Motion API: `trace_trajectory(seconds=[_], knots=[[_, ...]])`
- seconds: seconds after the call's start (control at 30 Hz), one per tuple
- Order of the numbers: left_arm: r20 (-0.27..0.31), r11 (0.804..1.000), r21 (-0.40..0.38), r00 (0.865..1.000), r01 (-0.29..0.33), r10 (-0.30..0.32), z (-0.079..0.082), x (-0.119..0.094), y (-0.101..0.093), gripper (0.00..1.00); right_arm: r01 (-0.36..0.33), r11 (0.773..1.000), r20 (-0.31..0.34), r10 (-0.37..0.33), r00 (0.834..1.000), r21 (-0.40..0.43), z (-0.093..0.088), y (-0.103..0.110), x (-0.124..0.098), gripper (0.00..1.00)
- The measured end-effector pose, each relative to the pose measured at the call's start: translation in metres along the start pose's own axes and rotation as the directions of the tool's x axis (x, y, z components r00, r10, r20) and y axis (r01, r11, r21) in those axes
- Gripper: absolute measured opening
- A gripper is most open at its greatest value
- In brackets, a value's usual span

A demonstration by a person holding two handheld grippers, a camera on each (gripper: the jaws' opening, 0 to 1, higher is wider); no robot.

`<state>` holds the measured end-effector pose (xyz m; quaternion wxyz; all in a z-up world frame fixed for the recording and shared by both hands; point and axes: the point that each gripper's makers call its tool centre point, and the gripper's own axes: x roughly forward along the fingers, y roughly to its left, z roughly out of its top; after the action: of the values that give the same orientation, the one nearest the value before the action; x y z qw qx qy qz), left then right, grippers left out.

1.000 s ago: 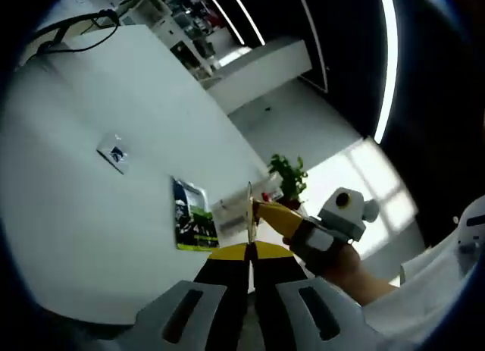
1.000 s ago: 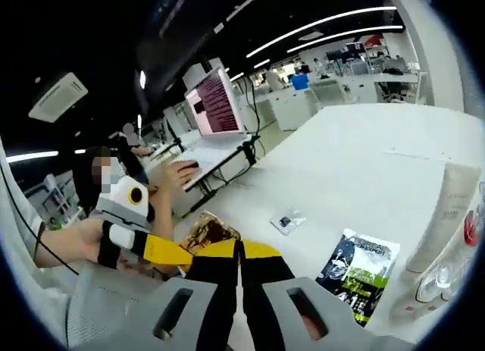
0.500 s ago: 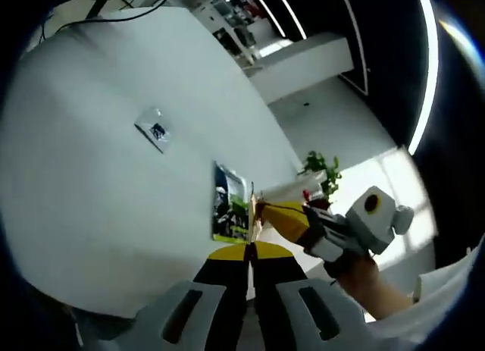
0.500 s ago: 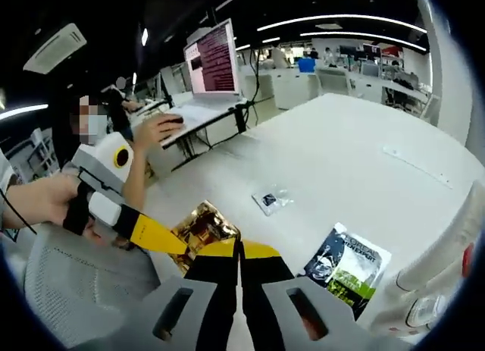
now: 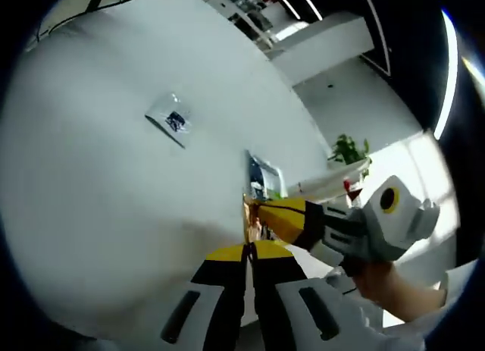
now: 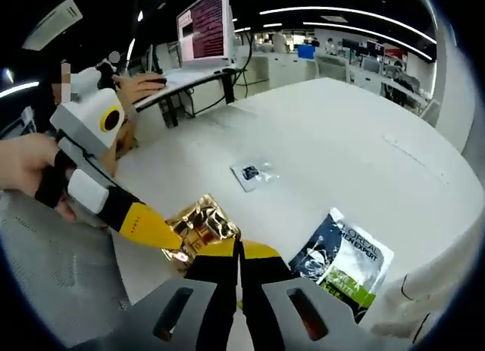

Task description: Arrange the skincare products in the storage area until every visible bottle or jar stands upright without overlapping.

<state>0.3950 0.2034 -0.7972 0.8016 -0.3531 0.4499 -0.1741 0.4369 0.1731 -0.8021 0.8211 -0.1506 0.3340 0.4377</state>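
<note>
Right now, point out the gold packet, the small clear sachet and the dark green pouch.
gold packet (image 6: pixel 201 224), right gripper view, crinkled middle.
small clear sachet (image 6: pixel 251 173), right gripper view, dark label.
dark green pouch (image 6: pixel 342 261), right gripper view, printed front.

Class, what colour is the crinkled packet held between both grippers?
Shiny gold packet, with darker markings; clearest in the right gripper view.

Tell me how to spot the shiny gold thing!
Start at the big white table. At its near edge two yellow-tipped claws meet, the right claw and the left claw, both pinching a crinkly gold foil packet. The dark sachet with a green band and the small clear sachet lie flat, untouched; neither is gold.
</note>
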Motion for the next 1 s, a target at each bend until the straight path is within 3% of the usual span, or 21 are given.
trace_trajectory(seconds=[0.23, 0.5, 1.0], knots=[[-0.054, 0.996, 0.071, 0.997, -0.056, 0.060, -0.002, 0.020, 0.013, 0.00, 0.038, 0.996, -0.036, -0.041, 0.998, -0.080, -0.013, -0.008, 0.011, 0.01], [-0.067, 0.990, 0.111, 0.994, -0.081, 0.089, -0.003, 0.030, 0.019, 0.00, 0.055, 0.984, -0.062, -0.067, 0.996, -0.171, -0.019, -0.011, 0.020, 0.01], [-0.067, 0.967, 0.228, 0.989, -0.111, 0.130, -0.005, 0.030, 0.026, 0.04, 0.067, 0.975, -0.053, -0.079, 0.995, -0.212, -0.021, -0.012, 0.026, 0.01]])
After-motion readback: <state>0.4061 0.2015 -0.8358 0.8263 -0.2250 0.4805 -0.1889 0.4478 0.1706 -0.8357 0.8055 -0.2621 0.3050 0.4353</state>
